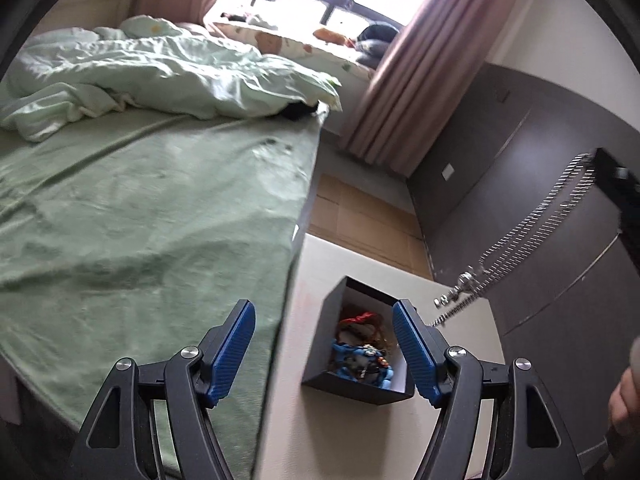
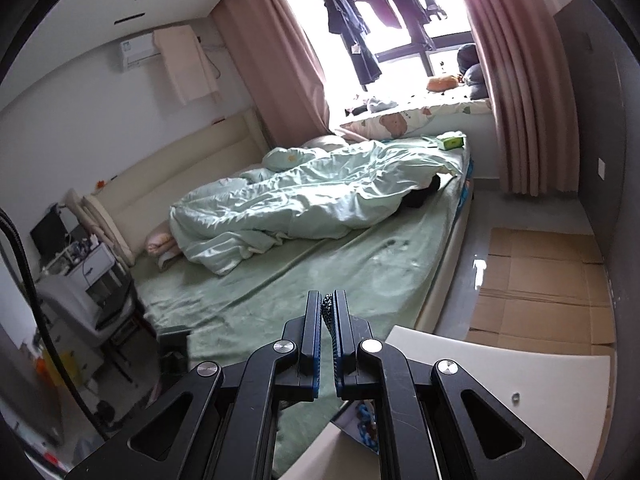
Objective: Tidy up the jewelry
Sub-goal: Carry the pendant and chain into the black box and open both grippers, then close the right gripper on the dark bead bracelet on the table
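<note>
A small black box (image 1: 352,390) stands open on a white table (image 1: 296,424), with red, brown and blue jewelry (image 1: 360,356) heaped inside. My left gripper (image 1: 324,309) hovers above the box, blue pads spread wide, nothing between them. A long silver chain (image 1: 532,236) with a clasp hangs from my right gripper (image 1: 600,164) at the right and dangles down beside the box. In the right wrist view my right gripper (image 2: 328,300) is shut on the chain (image 2: 327,312), a short stretch of which shows between the fingers. The box is mostly hidden beneath it.
A bed with a green sheet (image 1: 140,220) and a rumpled duvet (image 1: 160,72) runs along the table's left edge. Flattened cardboard (image 2: 540,280) lies on the floor beyond. A grey cabinet wall (image 1: 540,168) stands to the right. A small ring-like item (image 2: 516,398) rests on the table. A person's hand (image 1: 624,404) shows at right.
</note>
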`<state>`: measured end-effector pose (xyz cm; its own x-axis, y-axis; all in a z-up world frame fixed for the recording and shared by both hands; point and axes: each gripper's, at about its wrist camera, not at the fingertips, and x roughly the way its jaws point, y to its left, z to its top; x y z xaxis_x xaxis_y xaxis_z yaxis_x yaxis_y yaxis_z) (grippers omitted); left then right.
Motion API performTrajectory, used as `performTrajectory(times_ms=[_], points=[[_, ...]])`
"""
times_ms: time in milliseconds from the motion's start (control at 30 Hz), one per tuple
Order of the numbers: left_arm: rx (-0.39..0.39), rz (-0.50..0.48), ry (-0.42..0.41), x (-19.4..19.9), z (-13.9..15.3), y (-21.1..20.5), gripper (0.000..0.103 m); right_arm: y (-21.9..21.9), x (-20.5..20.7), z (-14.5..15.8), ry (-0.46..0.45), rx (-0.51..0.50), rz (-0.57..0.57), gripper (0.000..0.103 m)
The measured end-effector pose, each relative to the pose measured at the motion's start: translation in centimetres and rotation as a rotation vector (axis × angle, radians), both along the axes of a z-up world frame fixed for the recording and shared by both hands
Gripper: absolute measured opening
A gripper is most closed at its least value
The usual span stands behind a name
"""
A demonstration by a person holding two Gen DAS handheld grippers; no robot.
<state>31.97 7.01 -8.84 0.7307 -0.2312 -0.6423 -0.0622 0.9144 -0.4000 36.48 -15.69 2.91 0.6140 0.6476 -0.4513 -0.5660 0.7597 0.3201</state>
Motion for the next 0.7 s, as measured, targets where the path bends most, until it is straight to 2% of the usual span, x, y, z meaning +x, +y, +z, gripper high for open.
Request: performTrajectory(times_ms=[167,233,267,300,333,367,567,700], points=[[-0.02,0.044,-0.029,-1.5,0.3,1.5,0.073,1.6,1.3,-0.8,0.007,-0.03,0.0,0.006],[-0.027,0.055,-0.045,-1.8,0.4,1.9,0.076,2.2,1.8,-1.5,0.024,-0.063,0.002,0.007],[-0.024,0.063,-0.053,-2.0,0.6,1.9,0.081,2.5,2.0,-2.2,0.044,-0.092,-0.001,0.012],[-0.016,0.07,-0.061,-2.2,0.8,1.9,0.086,2.6,2.3,-2.7,0.067,-0.11,-0.006,0.032],[-0.012,0.072,-0.07,-2.3,1.0,1.8,0.087,2.5,2.5,-3.2,0.09,-0.117,-0.009,0.046],[-0.012,0.07,-0.083,-2.4,1.2,1.6,0.089,2.1,2.5,-3.8,0.103,-0.112,-0.017,0.065],[-0.005,0.043,-0.106,-2.6,1.7,0.1,0.098,-1.4,2.0,-5.4,0.142,-0.083,-0.035,0.067],[0.013,0.007,-0.109,-2.4,1.9,-1.5,0.1,-4.1,1.7,-6.0,0.166,-0.075,-0.057,0.068]])
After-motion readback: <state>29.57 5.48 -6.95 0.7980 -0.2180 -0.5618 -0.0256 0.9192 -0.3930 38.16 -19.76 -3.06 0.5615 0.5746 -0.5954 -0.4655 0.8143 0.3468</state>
